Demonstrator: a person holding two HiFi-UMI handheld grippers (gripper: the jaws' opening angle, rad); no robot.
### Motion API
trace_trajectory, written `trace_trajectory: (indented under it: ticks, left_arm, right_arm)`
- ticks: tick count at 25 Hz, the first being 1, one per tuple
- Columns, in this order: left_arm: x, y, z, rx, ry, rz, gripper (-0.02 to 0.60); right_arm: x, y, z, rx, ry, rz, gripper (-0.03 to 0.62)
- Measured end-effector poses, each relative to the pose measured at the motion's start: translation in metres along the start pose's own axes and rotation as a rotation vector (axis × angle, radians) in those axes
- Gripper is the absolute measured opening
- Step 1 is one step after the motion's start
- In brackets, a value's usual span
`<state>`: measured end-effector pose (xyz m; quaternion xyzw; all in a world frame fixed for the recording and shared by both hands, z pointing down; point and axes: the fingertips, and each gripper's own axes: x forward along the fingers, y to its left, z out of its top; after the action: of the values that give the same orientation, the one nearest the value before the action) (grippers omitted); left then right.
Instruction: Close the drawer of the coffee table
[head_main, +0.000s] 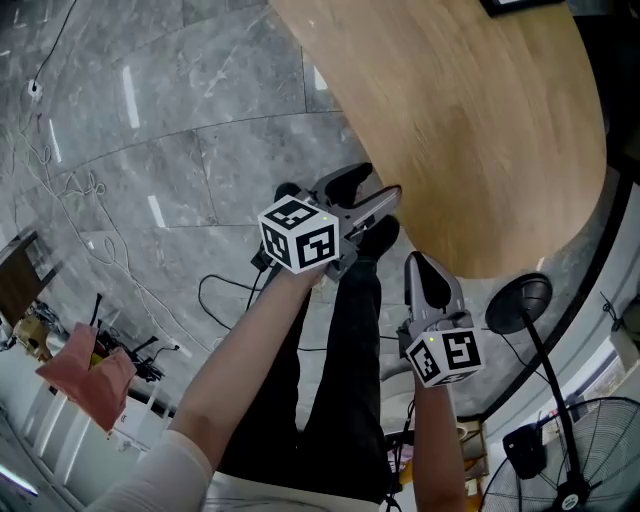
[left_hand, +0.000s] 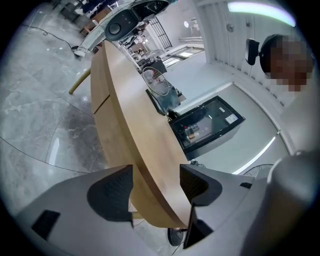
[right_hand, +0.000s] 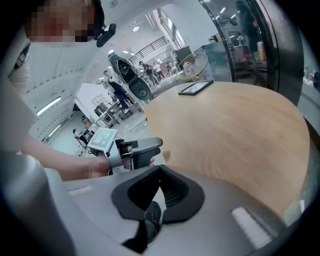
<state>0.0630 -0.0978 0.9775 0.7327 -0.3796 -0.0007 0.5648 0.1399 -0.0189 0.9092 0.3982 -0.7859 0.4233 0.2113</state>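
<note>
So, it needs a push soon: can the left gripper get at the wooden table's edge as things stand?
Probably yes: the left gripper is open, and the wooden table shows its edge right between the jaws, with nothing in the way.

Head view steeply down; gripper views low, close; all share tabletop.

Left hand-held gripper at coffee table edge

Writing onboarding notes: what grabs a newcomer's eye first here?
The big round wooden tabletop fills the head view's upper right, over grey marble floor. At centre, two marker cubes ride the grippers. The left claw is open at the table's edge and the right claw is shut.
</note>
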Motion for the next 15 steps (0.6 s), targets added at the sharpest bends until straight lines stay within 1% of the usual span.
trace_trajectory:
  ticks: [4, 8, 11, 15]
  left_arm:
    - [-0.030, -0.022, 0.007, 0.035, 0.008, 0.019, 0.277]
    - [-0.058, -0.053, 0.025, 0.081, -0.001, 0.021, 0.253]
    - [-0.078, -0.085, 0.040, 0.122, 0.000, 0.014, 0.221]
    - [-0.105, -0.138, 0.063, 0.179, 0.011, 0.001, 0.195]
  right_arm:
    - [-0.018, 0.020, 0.023, -0.010, -0.022, -0.013, 0.011]
    - [-0.034, 0.041, 0.053, -0.033, -0.052, -0.020, 0.011]
    - [-0.053, 0.055, 0.076, -0.050, -0.069, -0.044, 0.011]
    - [-0.087, 0.075, 0.110, -0.073, -0.085, -0.077, 0.011]
